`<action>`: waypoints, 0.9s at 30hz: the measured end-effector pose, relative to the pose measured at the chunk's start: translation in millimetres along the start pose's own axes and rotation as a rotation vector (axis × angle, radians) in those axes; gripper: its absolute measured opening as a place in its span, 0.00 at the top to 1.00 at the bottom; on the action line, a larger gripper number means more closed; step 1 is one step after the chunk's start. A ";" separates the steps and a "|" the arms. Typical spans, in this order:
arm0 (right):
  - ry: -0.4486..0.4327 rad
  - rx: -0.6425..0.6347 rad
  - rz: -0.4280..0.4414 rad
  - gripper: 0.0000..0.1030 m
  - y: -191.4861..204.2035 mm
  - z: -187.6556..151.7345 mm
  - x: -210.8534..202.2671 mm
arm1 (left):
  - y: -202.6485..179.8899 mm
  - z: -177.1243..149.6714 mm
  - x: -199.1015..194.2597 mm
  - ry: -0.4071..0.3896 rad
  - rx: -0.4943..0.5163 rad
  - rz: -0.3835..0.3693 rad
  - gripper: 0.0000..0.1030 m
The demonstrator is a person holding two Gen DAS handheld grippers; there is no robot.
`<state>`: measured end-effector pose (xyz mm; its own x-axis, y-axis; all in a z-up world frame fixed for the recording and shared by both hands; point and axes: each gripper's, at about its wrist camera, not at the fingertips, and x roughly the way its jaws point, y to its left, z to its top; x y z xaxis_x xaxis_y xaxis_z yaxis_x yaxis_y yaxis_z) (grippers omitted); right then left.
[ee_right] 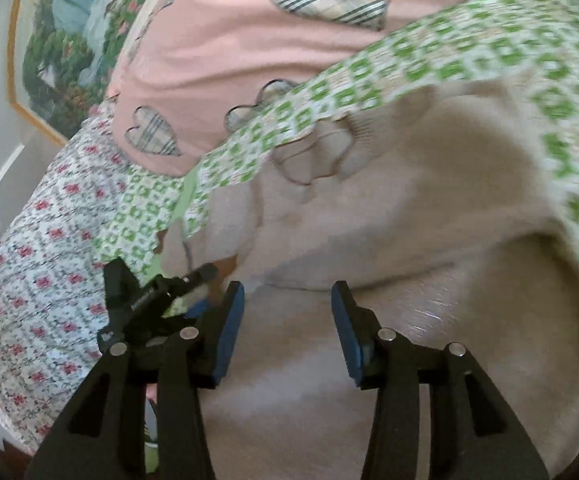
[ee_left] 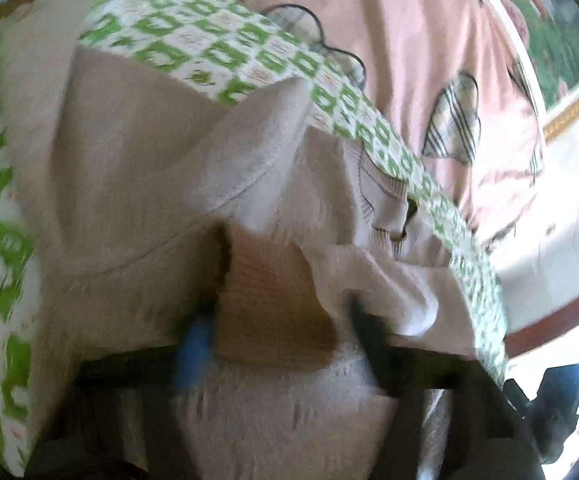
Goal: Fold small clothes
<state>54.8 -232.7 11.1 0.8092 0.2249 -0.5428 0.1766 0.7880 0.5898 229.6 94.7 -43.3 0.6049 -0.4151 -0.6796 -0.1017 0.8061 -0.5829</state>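
A beige knit sweater (ee_left: 137,168) lies rumpled on a green-and-white checked sheet (ee_left: 209,40). My left gripper (ee_left: 281,332) is sunk into the fabric. A ribbed edge of the sweater (ee_left: 273,288) is bunched between its blue pad (ee_left: 197,340) and its black finger (ee_left: 369,332), so it is shut on that fold. In the right wrist view the same sweater (ee_right: 429,200) fills the frame. My right gripper (ee_right: 287,320) hovers just over it, open, with only flat knit showing between its blue pads (ee_right: 229,328). The picture is motion-blurred.
A pink quilt (ee_right: 225,52) with plaid heart patches is heaped behind the sweater. A floral cover (ee_right: 49,240) lies to the left in the right wrist view. A framed landscape painting (ee_right: 61,60) hangs on the wall beyond. A dark wooden edge (ee_left: 549,320) shows at right.
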 end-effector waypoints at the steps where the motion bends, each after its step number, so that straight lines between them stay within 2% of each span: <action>1: -0.008 0.007 -0.011 0.55 -3.5 1.1 -3.3 | -3.7 1.0 3.7 0.021 0.018 -0.013 0.91; 2: -0.019 0.017 -0.031 0.55 -8.8 3.8 -7.6 | -8.5 2.1 0.7 0.016 0.034 -0.017 0.93; 5: -0.061 0.015 -0.095 0.55 -22.0 13.5 -23.3 | -26.3 8.2 -33.0 -0.117 0.121 0.005 0.94; 7: -0.090 0.013 -0.165 0.55 -34.9 20.3 -33.0 | -25.1 15.9 -44.3 -0.148 0.145 0.033 0.94; 9: -0.098 0.030 -0.209 0.55 -48.1 26.9 -34.0 | -16.1 23.6 -35.5 -0.126 0.166 0.116 0.94; 10: -0.099 0.042 -0.225 0.55 -56.0 31.3 -33.2 | -11.4 25.7 -33.1 -0.113 0.160 0.130 0.94; 14: -0.062 0.046 -0.322 0.54 -81.5 50.2 -18.1 | 5.8 25.5 -26.1 -0.075 0.118 0.105 0.94; 21: 0.045 -0.007 -0.394 0.55 -97.0 79.8 30.8 | 4.2 20.2 -28.0 -0.071 0.127 0.109 0.94; 22: 0.061 -0.026 -0.378 0.63 -98.0 81.6 37.0 | 3.3 19.9 -28.3 -0.070 0.131 0.113 0.94; 23: 0.066 -0.040 -0.378 0.80 -97.7 81.6 37.6 | 0.8 20.5 -27.4 -0.064 0.134 0.111 0.94; 24: 0.063 -0.048 -0.381 0.90 -98.3 83.4 33.7 | -1.1 20.4 -27.7 -0.061 0.139 0.103 0.94; 25: 0.039 -0.050 -0.366 0.90 -99.2 87.3 23.8 | -5.2 19.8 -28.2 -0.060 0.150 0.091 0.94; 27: 0.006 -0.060 -0.390 0.92 -99.6 90.5 9.6 | -17.8 17.9 -25.5 -0.063 0.188 0.083 0.94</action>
<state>95.6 -360.9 1.2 0.6847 -0.0946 -0.7227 0.4365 0.8473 0.3026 230.1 98.5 -7.7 0.6492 -0.3219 -0.6891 -0.0073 0.9033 -0.4289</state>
